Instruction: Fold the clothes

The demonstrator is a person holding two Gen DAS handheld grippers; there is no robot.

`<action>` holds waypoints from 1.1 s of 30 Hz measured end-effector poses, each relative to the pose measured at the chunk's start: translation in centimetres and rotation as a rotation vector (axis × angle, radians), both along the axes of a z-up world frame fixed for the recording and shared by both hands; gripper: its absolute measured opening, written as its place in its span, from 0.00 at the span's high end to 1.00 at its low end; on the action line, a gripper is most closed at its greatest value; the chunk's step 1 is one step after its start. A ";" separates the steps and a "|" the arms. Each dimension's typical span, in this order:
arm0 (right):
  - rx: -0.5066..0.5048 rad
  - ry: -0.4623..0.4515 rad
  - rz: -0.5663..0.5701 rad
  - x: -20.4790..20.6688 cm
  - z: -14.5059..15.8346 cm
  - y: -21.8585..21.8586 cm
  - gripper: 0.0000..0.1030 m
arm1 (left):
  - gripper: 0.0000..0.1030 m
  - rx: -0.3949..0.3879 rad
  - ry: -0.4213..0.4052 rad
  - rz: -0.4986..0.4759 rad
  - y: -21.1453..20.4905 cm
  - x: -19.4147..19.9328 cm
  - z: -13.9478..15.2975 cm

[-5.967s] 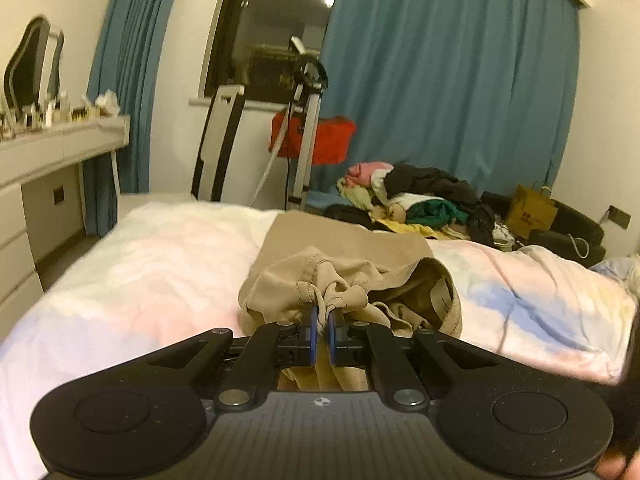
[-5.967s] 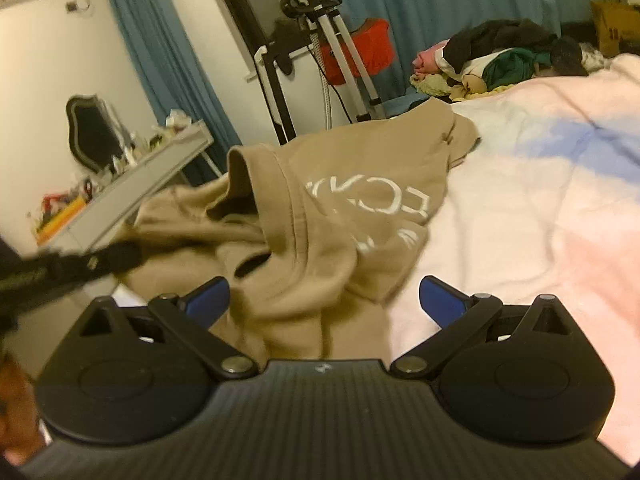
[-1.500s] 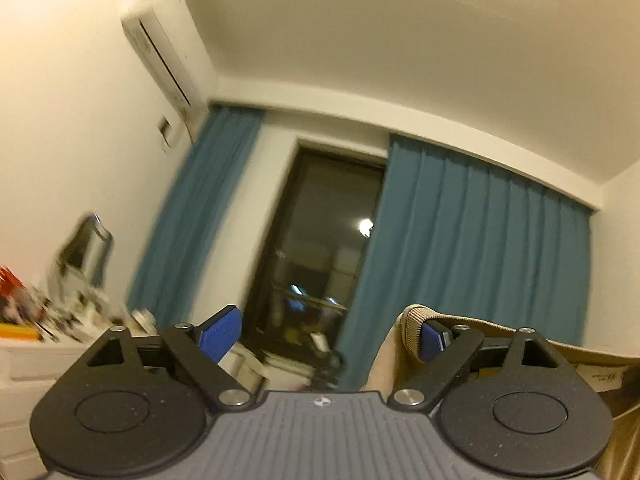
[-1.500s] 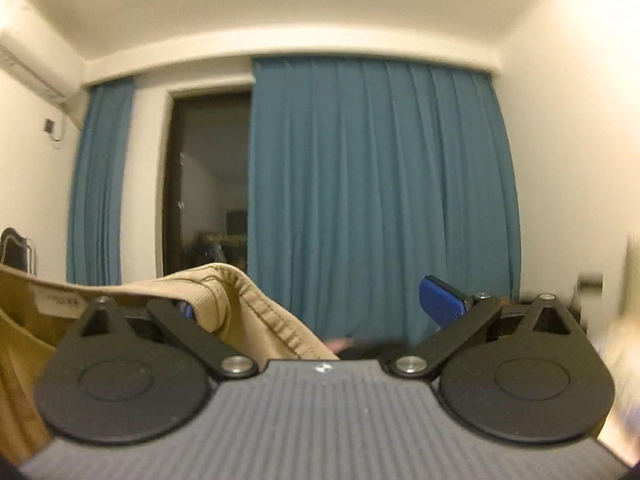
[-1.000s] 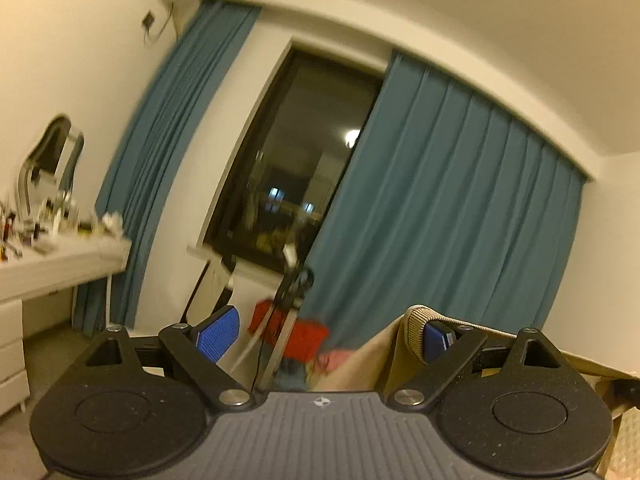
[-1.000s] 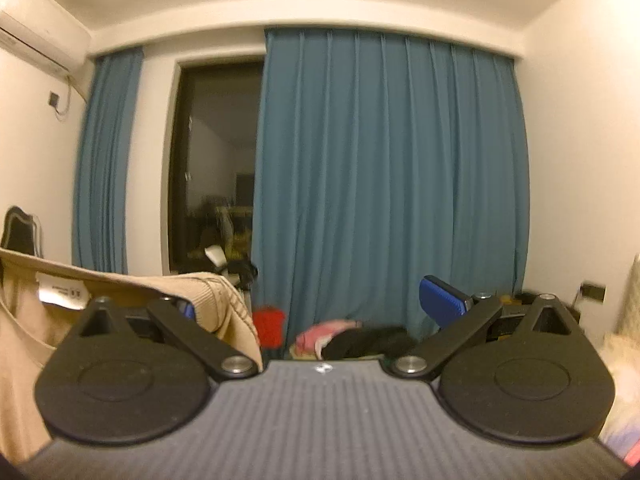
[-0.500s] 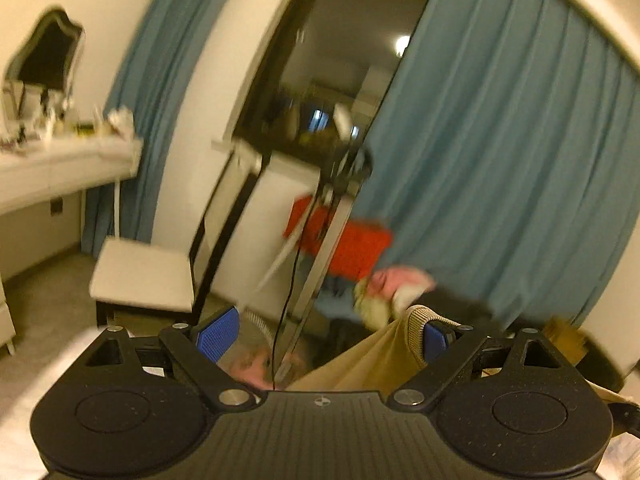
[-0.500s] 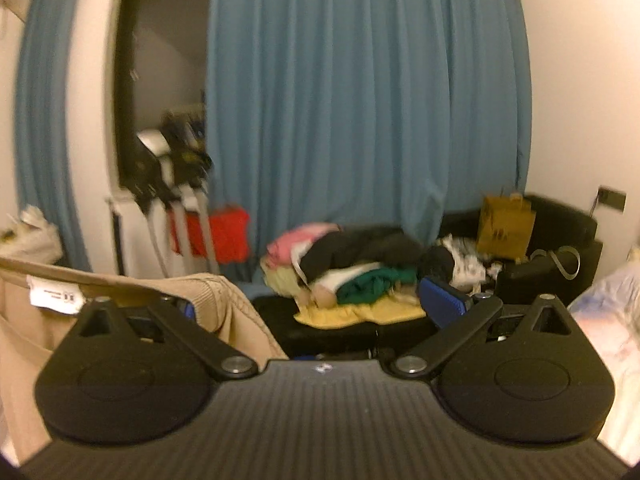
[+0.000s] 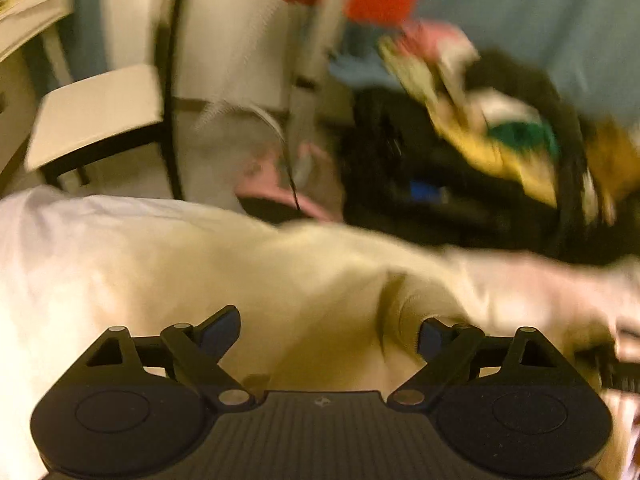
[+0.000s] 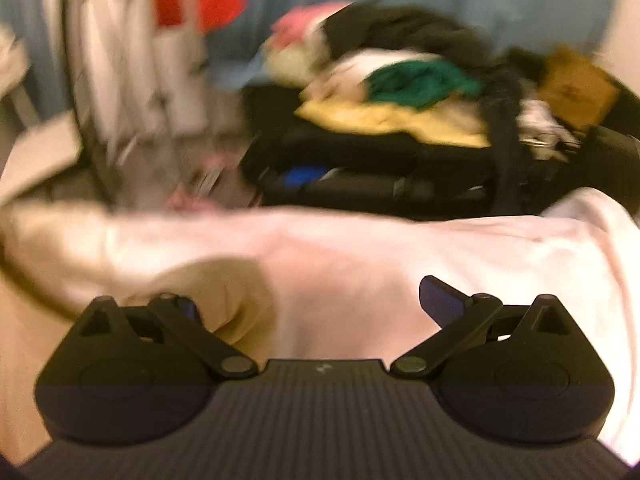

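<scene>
Your left gripper [image 9: 326, 324] has its jaws spread wide with nothing pinched between them. The tan garment [image 9: 320, 272] is only hooked over the inner side of its right-hand finger [image 9: 430, 338], where a thick rolled edge of cloth bunches up. Your right gripper [image 10: 310, 296] mirrors that: its jaws are wide apart and a lump of the same tan cloth [image 10: 236, 296] is caught around its left-hand finger [image 10: 188, 310], while the other finger stands bare over the sheet. So you carry the garment by two hooked points, not by a clamp.

Beyond the fingers, the garment stretches across the pale bed sheet [image 9: 60, 240] towards the far edge of the bed. It seems to be going down flat, though blur hides whether it lies smooth. I'd judge you are early in the task: this piece is only being laid out, no fold in it can be seen, and sleeves, sides and the final halving are all left to do. Past the bed edge, the heap of clothes [image 10: 400, 80], black, yellow, green and pink, waits unsorted on a dark seat, so more pieces probably follow. A white chair [image 9: 92, 112] stands to the left.

As for writing, nothing can be read. The brown bag [image 10: 576, 84] at the far right bears a dark mark, but it is too smeared to make out, and no label shows on the garment
</scene>
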State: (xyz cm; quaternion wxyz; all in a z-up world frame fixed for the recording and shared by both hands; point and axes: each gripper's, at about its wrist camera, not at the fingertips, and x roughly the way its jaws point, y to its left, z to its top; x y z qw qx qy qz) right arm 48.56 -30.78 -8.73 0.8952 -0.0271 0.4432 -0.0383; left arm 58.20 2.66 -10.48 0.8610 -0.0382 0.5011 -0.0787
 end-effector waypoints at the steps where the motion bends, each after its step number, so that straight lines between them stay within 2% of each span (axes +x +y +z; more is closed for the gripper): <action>1: -0.007 0.037 0.040 0.4 -0.1 0.5 0.00 | 0.10 0.037 0.010 -0.045 -0.4 -0.1 0.3; 3: -0.007 0.076 0.096 0.8 -0.2 1.6 0.00 | 0.07 0.070 -0.025 -0.097 -0.8 -1.4 1.5; 6: 0.023 0.048 0.101 -0.3 0.8 2.8 0.00 | 0.05 0.089 -0.100 -0.150 -1.1 -3.6 3.3; 9: 0.014 -0.055 0.063 -3.0 2.9 3.1 0.00 | 0.05 0.077 -0.206 -0.171 -1.3 -7.4 5.2; 12: 0.042 -0.166 0.029 -7.3 5.0 3.1 0.00 | 0.04 0.047 -0.305 -0.155 -1.6 -12.9 7.1; 15: 0.111 -0.248 0.008 -12.8 6.8 3.4 0.00 | 0.04 0.007 -0.370 -0.117 -1.0 -19.7 8.4; 18: 0.156 -0.328 -0.001 -19.1 8.5 4.5 0.00 | 0.04 -0.029 -0.457 -0.062 -0.5 -28.8 10.1; 23: 0.248 -0.446 -0.023 -31.2 10.5 7.2 0.00 | 0.04 0.015 -0.595 -0.017 -0.5 -42.9 10.8; 26: 0.254 -0.497 -0.026 -37.3 10.5 8.6 0.00 | 0.04 0.018 -0.619 0.007 -0.7 -49.0 10.3; 28: 0.283 -0.521 -0.032 -40.5 10.2 9.1 0.00 | 0.04 -0.005 -0.605 0.021 -0.5 -51.4 10.4; 30: 0.320 -0.533 -0.039 -43.1 10.0 9.4 0.00 | 0.04 -0.034 -0.572 0.037 -0.1 -52.3 10.8; 33: 0.375 -0.536 -0.045 -44.7 9.8 9.1 0.00 | 0.04 -0.102 -0.525 0.087 1.3 -51.9 10.8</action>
